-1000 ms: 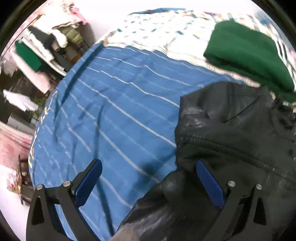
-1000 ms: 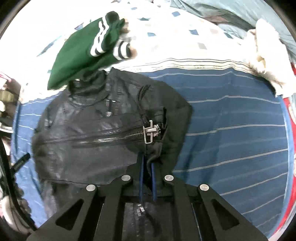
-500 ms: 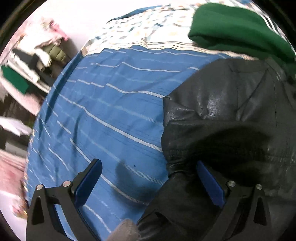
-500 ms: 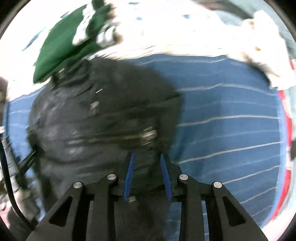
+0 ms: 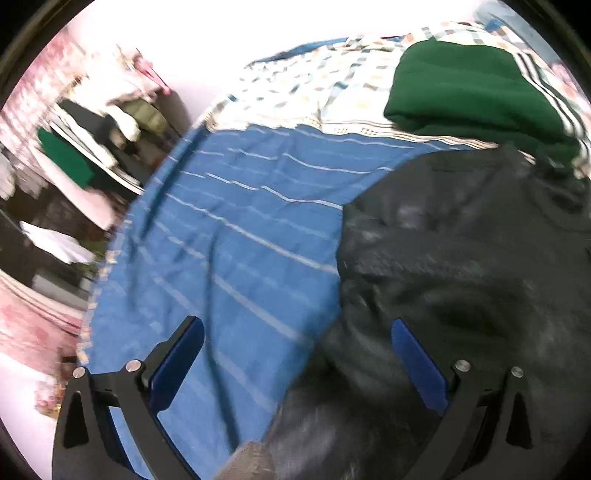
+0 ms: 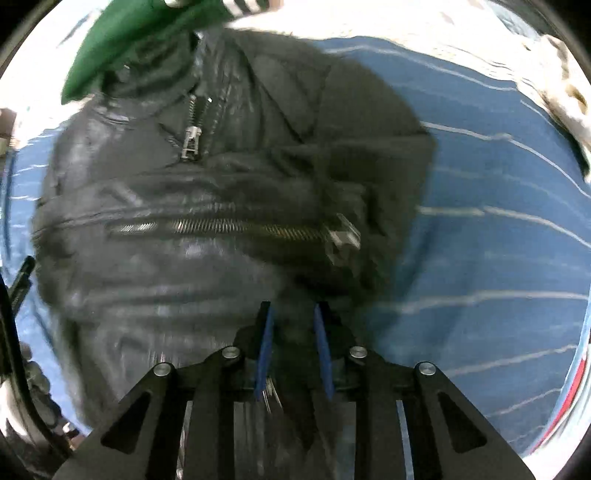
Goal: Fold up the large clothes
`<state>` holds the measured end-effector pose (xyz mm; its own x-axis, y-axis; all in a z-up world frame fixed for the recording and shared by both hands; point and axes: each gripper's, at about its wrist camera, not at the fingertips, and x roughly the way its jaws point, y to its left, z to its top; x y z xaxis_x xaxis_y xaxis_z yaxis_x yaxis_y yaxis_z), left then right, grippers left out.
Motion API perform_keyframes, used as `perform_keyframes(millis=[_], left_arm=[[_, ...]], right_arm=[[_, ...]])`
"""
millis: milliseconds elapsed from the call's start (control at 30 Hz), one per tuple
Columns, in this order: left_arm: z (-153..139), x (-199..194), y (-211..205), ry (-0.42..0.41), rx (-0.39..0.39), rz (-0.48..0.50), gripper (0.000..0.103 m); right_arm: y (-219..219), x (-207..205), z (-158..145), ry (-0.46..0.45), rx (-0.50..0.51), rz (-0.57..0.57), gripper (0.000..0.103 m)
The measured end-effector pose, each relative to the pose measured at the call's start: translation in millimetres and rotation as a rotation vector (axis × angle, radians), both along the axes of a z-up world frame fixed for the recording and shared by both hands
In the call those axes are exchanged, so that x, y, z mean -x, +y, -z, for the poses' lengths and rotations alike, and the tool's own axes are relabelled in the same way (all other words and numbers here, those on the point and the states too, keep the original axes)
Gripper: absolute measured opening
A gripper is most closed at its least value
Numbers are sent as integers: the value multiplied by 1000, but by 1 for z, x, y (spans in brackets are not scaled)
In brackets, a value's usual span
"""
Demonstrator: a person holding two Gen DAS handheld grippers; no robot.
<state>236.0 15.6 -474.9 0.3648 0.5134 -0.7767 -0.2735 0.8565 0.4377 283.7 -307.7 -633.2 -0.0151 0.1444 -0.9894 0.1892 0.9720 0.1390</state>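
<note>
A black leather jacket (image 6: 207, 206) with silver zippers lies folded on a blue striped bedsheet (image 6: 498, 258). It also shows in the left wrist view (image 5: 461, 258) at the right. My left gripper (image 5: 295, 354) is open wide over the jacket's left edge, one finger (image 5: 177, 362) over the sheet (image 5: 240, 229), the other over the jacket. My right gripper (image 6: 293, 332) hovers at the jacket's near edge with its jaws slightly parted; black fabric lies between them, and I cannot tell whether they still hold it.
A folded green garment with white stripes (image 5: 476, 92) lies beyond the jacket's collar, also in the right wrist view (image 6: 140, 33). A patterned quilt (image 5: 314, 81) covers the far bed. Cluttered shelves (image 5: 92, 140) stand off the bed's left side. A cream cloth (image 6: 565, 96) lies far right.
My right gripper's jaws have parted from tightly shut on the jacket edge to slightly apart, and it moved forward over the jacket. The left gripper stayed open and swung slightly.
</note>
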Motion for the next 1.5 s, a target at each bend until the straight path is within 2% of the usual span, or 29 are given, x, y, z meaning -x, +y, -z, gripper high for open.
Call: perform_keyframes(millis=[67, 100, 167, 333, 500, 633, 800, 967, 1133, 1200, 1233, 1267, 1300, 1333, 1367, 1500], left_arm=[[-11, 26, -36, 30, -68, 2, 103], [-13, 37, -53, 47, -98, -2, 103], [-11, 63, -92, 100, -156, -11, 103], [4, 116, -173, 232, -243, -20, 103], [21, 163, -253, 306, -284, 21, 103], [38, 188, -308, 365, -269, 71, 103], [74, 192, -343, 400, -357, 142, 103], [110, 175, -334, 431, -390, 131, 103], [105, 154, -313, 375, -391, 58, 103], [98, 146, -294, 349, -343, 20, 98], [93, 144, -282, 335, -246, -7, 84], [89, 143, -271, 320, -128, -32, 58], [86, 143, -265, 306, -58, -37, 44], [82, 143, -260, 289, -11, -34, 28], [76, 143, -259, 274, 3, -14, 15], [53, 145, -256, 205, -6, 19, 7]], right_arm=[[-13, 19, -15, -15, -17, 1, 70], [-22, 30, -21, -21, -29, -4, 73], [-40, 50, -28, -19, -34, -15, 73], [-93, 95, -34, 22, -15, -76, 73], [-143, 128, -25, 65, 11, -121, 73], [-184, 138, -22, 75, 42, -102, 73], [-225, 136, -5, 112, 58, -36, 73], [-238, 126, 13, 144, 28, 0, 73], [-227, 109, 26, 128, -19, -48, 73], [-215, 96, 32, 100, -97, -70, 73], [-207, 87, 33, 84, -144, -73, 73], [-201, 79, 38, 65, -224, -74, 73], [-193, 70, 44, 52, -324, -70, 73], [-185, 60, 50, 42, -424, -63, 76], [-178, 49, 57, 32, -524, -55, 81], [-150, 5, 85, -2, -789, -7, 81]])
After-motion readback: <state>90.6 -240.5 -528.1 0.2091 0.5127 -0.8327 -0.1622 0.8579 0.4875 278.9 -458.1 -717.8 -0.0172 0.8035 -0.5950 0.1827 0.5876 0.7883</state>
